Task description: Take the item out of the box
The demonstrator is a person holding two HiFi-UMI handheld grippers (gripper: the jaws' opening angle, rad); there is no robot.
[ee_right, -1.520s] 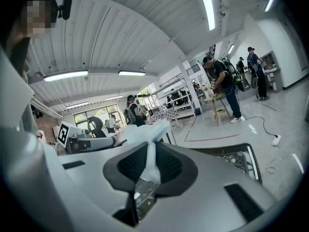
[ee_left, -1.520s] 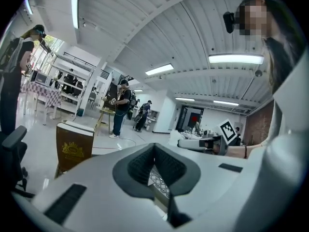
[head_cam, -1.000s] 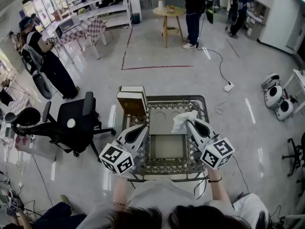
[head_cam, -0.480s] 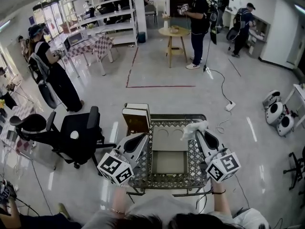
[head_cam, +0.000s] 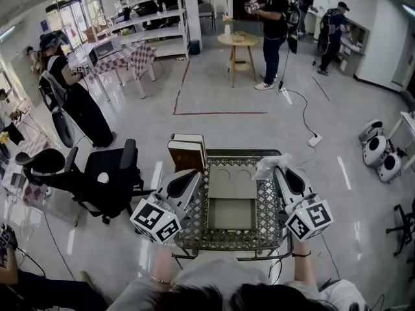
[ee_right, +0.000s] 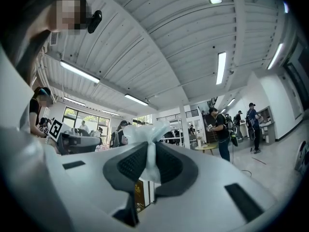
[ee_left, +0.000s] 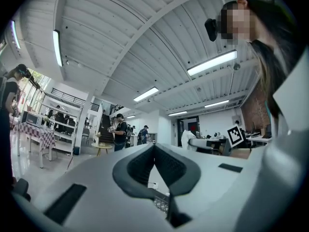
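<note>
Fingers (ee_right: 129, 164) of the right gripper (head_cam: 275, 171) clamp a crumpled white item (head_cam: 265, 165), possibly a thin plastic bag, which sticks up beyond their tips. It hangs clear of the open cardboard box (head_cam: 230, 183), which sits below and just to the left of those fingers on a metal lattice table (head_cam: 264, 203). Across the box, the left gripper (head_cam: 196, 174) hovers with its fingers (ee_left: 137, 166) pressed together on nothing. Just beyond the left fingertips, what look like stacked books (head_cam: 186, 151) stand at the table's far corner.
</note>
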